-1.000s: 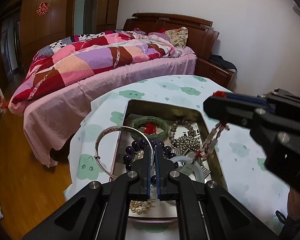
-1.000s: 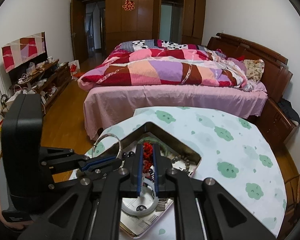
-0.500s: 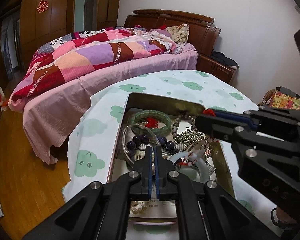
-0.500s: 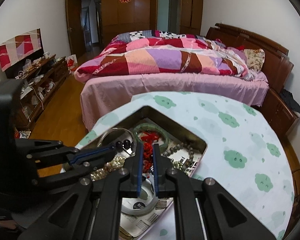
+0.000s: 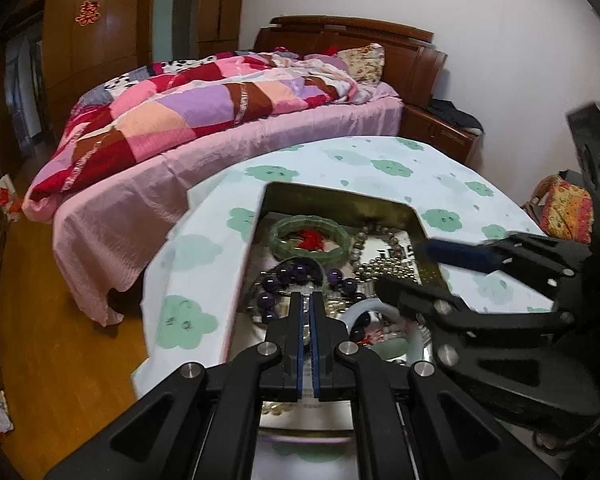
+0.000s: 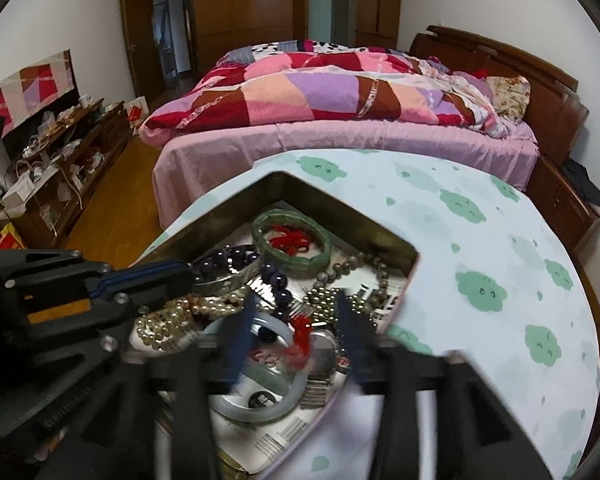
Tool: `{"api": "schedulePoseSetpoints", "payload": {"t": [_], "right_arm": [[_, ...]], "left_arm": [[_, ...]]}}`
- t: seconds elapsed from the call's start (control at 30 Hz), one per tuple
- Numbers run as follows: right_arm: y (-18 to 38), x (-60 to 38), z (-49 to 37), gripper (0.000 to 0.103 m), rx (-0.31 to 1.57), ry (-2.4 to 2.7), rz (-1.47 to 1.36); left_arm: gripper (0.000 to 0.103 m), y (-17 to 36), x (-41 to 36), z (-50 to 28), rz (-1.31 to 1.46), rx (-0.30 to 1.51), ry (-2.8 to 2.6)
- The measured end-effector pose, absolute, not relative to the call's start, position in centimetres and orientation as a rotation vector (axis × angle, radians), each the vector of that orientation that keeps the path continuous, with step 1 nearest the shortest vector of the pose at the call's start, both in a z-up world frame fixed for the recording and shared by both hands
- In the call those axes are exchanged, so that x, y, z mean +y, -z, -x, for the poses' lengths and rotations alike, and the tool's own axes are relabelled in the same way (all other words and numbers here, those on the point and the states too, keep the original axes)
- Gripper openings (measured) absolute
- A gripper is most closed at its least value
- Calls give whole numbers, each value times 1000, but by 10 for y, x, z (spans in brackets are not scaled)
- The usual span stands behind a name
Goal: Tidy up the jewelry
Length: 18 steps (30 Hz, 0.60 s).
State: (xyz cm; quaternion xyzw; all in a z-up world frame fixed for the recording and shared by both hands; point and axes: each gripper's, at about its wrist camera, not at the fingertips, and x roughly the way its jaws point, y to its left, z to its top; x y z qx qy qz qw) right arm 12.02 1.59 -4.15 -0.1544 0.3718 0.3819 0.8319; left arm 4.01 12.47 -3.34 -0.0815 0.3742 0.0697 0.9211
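Note:
A metal tin (image 5: pixel 342 196) (image 6: pixel 284 182) on the table holds a heap of jewelry: a green jade bangle (image 5: pixel 309 237) (image 6: pixel 290 237) around a red knot, purple beads (image 5: pixel 296 274) (image 6: pixel 278 280), metal beads (image 5: pixel 388 270) and a pale bangle (image 6: pixel 256 404). My left gripper (image 5: pixel 308 300) is shut on a silver bangle (image 6: pixel 228 278) that rests low in the tin. My right gripper (image 6: pixel 296 316) is open over the tin, with a red-tasselled bracelet (image 6: pixel 300 338) lying below it. The right gripper (image 5: pixel 416 266) also shows in the left wrist view.
The table has a white cloth with green clouds (image 6: pixel 480 292). A bed with a patchwork quilt (image 5: pixel 204 108) stands just behind the table. A low cabinet with clutter (image 6: pixel 60 152) is at the left, and wooden floor (image 5: pixel 60 360) lies below the table edge.
My right gripper has opened and let the red-tasselled bracelet go into the tin. My left gripper has lowered the silver bangle into the tin, still shut on it.

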Motion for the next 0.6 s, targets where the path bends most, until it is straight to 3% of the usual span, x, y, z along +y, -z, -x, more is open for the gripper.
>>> {"api": "schedulePoseSetpoints", "payload": {"t": [0.07,0.1,0.13,0.2,0.6], "right_arm": [[36,7,-119,62,779,-805,296],[34,3,-118,62,776,-799,288],[32,-2,-117,62,771,-788,283],[27,-11,-114,63,762,-773,263],[3,-37,-100,73,692,-760,209]], "left_arm": [[8,27,127,-35,169,757,-157],[24,23,128,-32,168,752,-167],[50,19,129,-29,165,739,-188],[77,8,130,-17,158,672,-242],[78,-20,122,3,136,610,-246]]}}
